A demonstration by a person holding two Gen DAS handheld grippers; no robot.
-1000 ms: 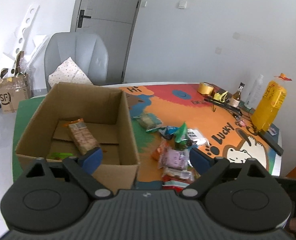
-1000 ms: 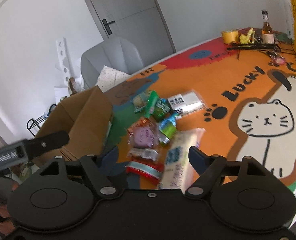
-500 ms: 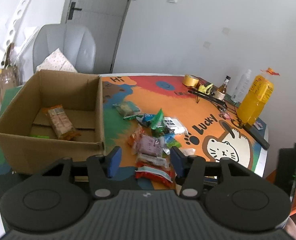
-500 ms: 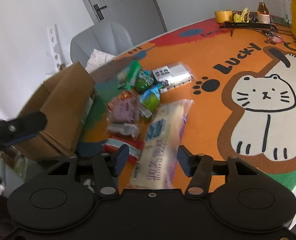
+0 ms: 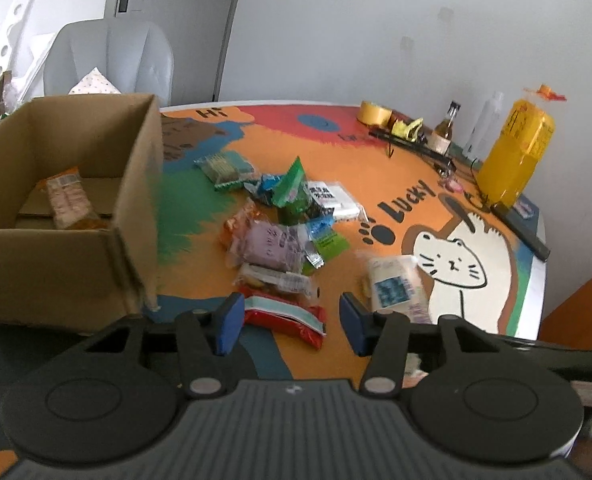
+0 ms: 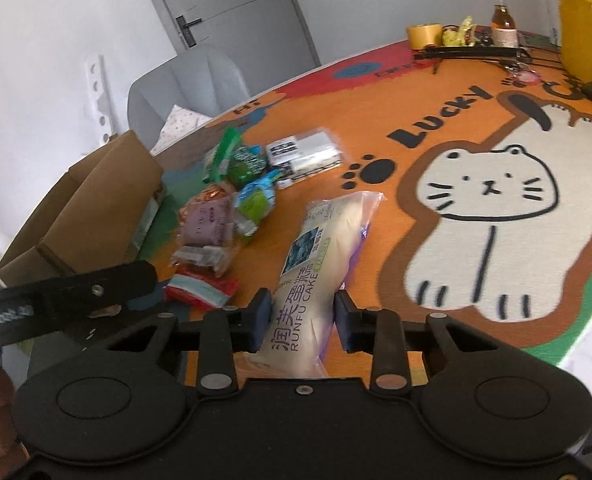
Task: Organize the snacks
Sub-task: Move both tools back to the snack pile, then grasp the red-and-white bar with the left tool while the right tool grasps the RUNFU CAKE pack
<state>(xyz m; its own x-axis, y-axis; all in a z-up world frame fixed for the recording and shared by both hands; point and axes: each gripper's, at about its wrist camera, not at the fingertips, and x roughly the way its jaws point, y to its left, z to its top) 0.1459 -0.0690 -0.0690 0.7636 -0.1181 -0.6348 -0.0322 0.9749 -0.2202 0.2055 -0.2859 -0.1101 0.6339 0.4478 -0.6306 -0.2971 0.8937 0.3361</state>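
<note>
A long white cake packet [image 6: 319, 256] lies on the orange mat, its near end between the blue pads of my right gripper [image 6: 303, 322], which touch both its sides. The packet also shows in the left wrist view [image 5: 395, 288]. A pile of small snack packets [image 5: 280, 224] lies in the middle of the mat, with a red packet [image 5: 288, 316] nearest. My left gripper [image 5: 290, 326] is open and empty just above the red packet. An open cardboard box [image 5: 68, 208] at the left holds an orange snack packet [image 5: 66, 200].
A large yellow bottle [image 5: 515, 156], a small brown bottle [image 5: 445, 128], a yellow tape roll [image 5: 373, 114] and black tools stand at the mat's far right. A grey chair [image 5: 112, 60] stands behind the box. The table edge is close on the right.
My left gripper has swung right from the box to the snack pile, narrowed, then opened wider. My right gripper has moved onto the cake packet and its jaws have narrowed around it.
</note>
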